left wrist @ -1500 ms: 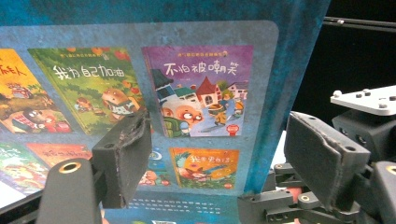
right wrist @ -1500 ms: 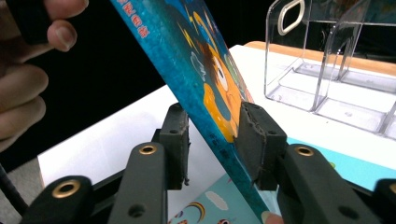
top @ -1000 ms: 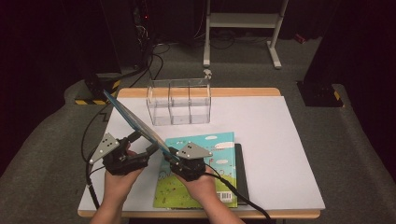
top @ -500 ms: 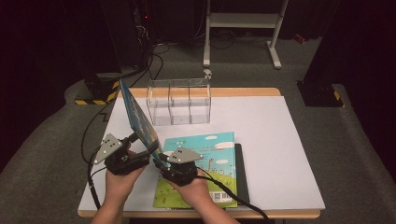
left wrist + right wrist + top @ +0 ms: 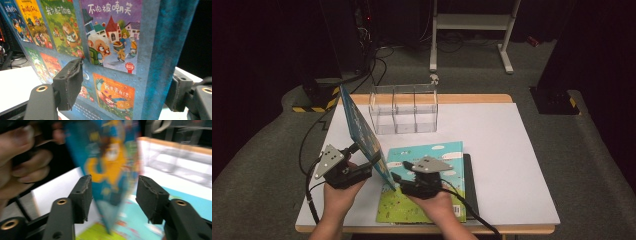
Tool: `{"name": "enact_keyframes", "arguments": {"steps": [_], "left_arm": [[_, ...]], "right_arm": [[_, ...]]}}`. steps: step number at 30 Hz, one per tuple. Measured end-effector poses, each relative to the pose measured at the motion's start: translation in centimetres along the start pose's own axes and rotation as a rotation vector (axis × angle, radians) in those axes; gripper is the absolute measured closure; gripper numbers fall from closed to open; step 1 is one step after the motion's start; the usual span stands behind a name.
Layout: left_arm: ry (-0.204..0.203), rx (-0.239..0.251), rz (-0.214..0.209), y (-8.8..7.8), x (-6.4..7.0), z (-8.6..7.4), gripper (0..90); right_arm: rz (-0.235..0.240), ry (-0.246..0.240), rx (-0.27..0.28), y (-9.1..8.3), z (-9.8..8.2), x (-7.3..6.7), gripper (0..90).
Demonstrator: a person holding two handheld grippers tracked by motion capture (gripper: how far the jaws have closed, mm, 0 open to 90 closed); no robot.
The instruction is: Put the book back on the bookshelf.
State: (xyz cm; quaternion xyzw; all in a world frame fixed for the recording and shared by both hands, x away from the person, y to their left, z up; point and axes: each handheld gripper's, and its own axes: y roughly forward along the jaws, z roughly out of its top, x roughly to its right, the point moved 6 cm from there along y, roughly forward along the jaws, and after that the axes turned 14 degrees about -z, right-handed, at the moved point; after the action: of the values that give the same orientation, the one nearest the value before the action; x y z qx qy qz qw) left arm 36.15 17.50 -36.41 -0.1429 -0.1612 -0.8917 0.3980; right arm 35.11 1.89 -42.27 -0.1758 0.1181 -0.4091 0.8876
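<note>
A blue picture book [image 5: 359,125] stands steeply on its lower corner at the table's left. My left gripper [image 5: 369,162] is shut on it. Its jaws have closed a little and grip the cover [image 5: 107,37] and spine between the pads [image 5: 71,85]. My right gripper [image 5: 396,177] is open just right of the book's bottom corner. Its jaws have just been opening. In the blurred right gripper view that corner [image 5: 110,165] hangs between the jaws [image 5: 113,195] without touching either pad. A second, teal and green book [image 5: 437,152] lies flat under my right hand.
A clear plastic box [image 5: 404,107] with three compartments stands behind the books on the white table top [image 5: 502,150]. A black flat thing [image 5: 469,180] sticks out from under the flat book's right side. Cables trail off the left edge.
The blue book has swung up from a low slant to nearly upright. My right gripper has opened off its lower edge and shifted slightly right. The left hand stayed put.
</note>
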Motion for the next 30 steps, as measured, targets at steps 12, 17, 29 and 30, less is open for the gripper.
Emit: {"name": "enact_keyframes", "arguments": {"steps": [12,17,29,30], "left_arm": [[0.046,-0.001,0.035,-0.7,0.0,0.1,27.9],[0.060,-0.029,0.058,-1.3,-0.2,0.1,28.3],[0.114,-0.057,0.161,-2.1,0.4,0.2,37.8],[0.114,-0.057,0.161,-2.1,0.4,0.2,37.9]], "right_arm": [[-0.383,0.075,0.050,-8.3,-4.4,15.0,41.3],[-0.465,0.100,0.022,-8.9,-7.9,18.8,40.2],[-0.467,0.116,0.041,-10.4,-9.4,19.5,43.7],[-0.467,0.116,0.041,-10.4,-9.4,19.5,43.7]]}}
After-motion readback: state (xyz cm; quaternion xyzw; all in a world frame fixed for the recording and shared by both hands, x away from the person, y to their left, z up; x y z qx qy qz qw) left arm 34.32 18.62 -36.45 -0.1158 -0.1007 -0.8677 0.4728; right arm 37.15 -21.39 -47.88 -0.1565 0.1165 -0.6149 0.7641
